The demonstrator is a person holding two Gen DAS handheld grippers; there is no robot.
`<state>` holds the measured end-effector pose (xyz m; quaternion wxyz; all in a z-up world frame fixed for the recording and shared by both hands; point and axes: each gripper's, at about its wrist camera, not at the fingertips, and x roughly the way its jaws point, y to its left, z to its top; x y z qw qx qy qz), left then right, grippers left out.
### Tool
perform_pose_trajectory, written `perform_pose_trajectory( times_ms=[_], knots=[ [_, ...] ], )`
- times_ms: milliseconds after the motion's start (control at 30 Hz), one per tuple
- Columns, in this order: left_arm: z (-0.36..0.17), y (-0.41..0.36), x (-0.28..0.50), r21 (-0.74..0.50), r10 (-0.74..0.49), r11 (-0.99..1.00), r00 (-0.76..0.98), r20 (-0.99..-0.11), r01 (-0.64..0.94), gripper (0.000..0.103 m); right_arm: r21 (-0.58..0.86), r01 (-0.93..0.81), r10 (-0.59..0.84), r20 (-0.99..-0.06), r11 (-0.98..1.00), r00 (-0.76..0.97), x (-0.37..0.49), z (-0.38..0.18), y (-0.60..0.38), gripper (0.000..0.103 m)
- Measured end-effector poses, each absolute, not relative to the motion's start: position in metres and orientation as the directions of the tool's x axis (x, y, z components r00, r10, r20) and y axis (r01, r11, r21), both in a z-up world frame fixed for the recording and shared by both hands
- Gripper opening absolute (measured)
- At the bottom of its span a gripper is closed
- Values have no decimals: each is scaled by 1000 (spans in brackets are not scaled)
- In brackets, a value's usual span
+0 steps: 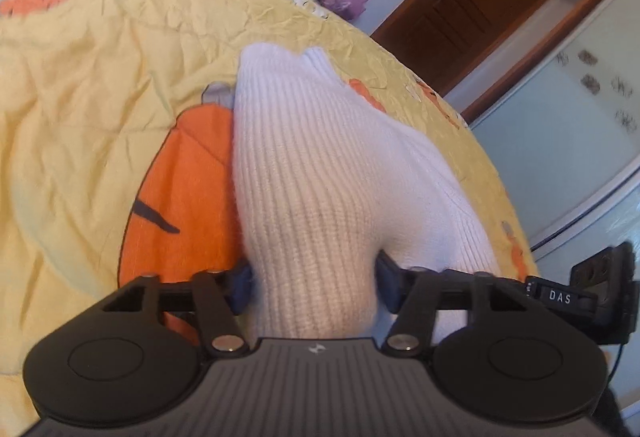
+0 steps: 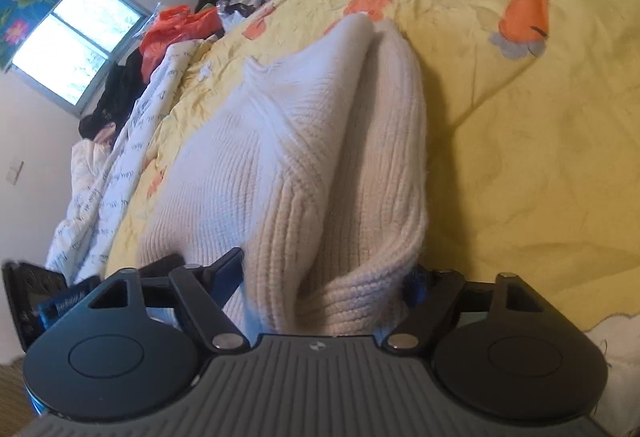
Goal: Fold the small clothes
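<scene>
Left gripper (image 1: 314, 279) is clamped on a bunched fold of the white knit sweater (image 1: 312, 165), both blue pads pressed into the ribbed fabric w/ the knit squeezed narrow between them and bulging out above and below. From there the sweater runs straight ahead of the fingers, widening, then ends in two soft humps at its far edge. It lies on the yellow bedspread (image 1: 100, 69); a big orange pumpkin print (image 1: 184, 197) sits just left of the fabric, partly under it. Right gripper (image 2: 326, 279) also has a thick roll of the same sweater (image 2: 304, 141) between its fingers; left pad touches the knit, right pad is mostly hidden behind the roll's edge, so looks like a grip but jaws stand fairly wide. Sweater stretches ahead of it in two long ridges w/ a crease between. Bedspread (image 2: 520, 165) spreads off to the right of that gripper, bare. Far ahead-left: a window (image 2: 80, 41), piled clothes (image 2: 176, 29), a white printed sheet (image 2: 120, 157) bunched along the bed edge.
</scene>
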<state>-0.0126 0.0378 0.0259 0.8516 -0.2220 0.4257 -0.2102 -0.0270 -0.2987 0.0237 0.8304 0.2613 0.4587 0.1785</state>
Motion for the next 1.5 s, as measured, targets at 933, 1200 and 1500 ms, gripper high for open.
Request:
perform_pose_trajectory(
  times_ms=[933, 1200, 1500],
  knots=[
    [12, -35, -119, 14, -165, 968, 676, -718, 252, 94, 118, -124, 170, -746, 985, 644, -151, 31, -230, 86],
    [4, -28, -111, 8, -112, 986, 701, -704, 166, 103, 80, -17, 69, -714, 997, 697, -134, 13, -228, 102],
    [4, -28, -113, 6, -110, 987, 709, -696, 159, 103, 44, 22, 18, -739, 999, 674, -127, 13, -222, 102]
  ],
)
